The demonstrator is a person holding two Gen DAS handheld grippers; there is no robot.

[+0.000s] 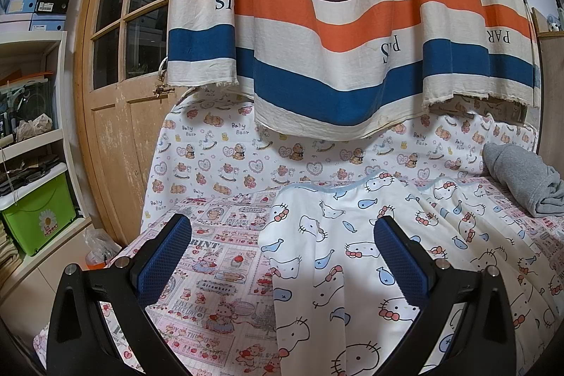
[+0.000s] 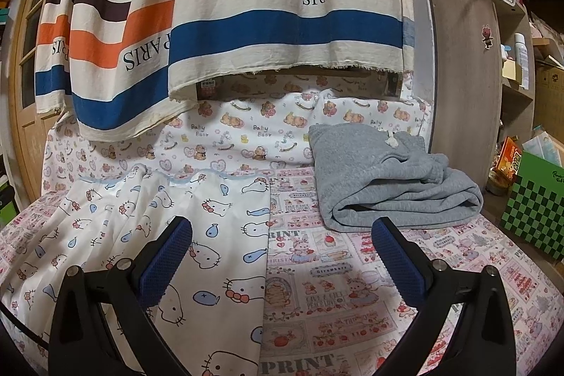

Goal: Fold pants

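Observation:
White pants with a cat-and-fish print (image 1: 352, 256) lie spread flat on the bed, waistband with pale blue trim toward the far side. They also show in the right wrist view (image 2: 169, 235), on the left half of the bed. My left gripper (image 1: 282, 228) is open and empty, hovering over the left edge of the pants. My right gripper (image 2: 282, 228) is open and empty, hovering over the right edge of the pants where they meet the bedsheet.
A folded grey sweat garment (image 2: 387, 178) lies on the bed at the far right, also in the left wrist view (image 1: 521, 175). A striped curtain (image 1: 335, 23) hangs over the far side. A wooden door (image 1: 116, 59) and shelves stand left; a wooden cabinet (image 2: 465, 66) and green box (image 2: 535, 210) stand right.

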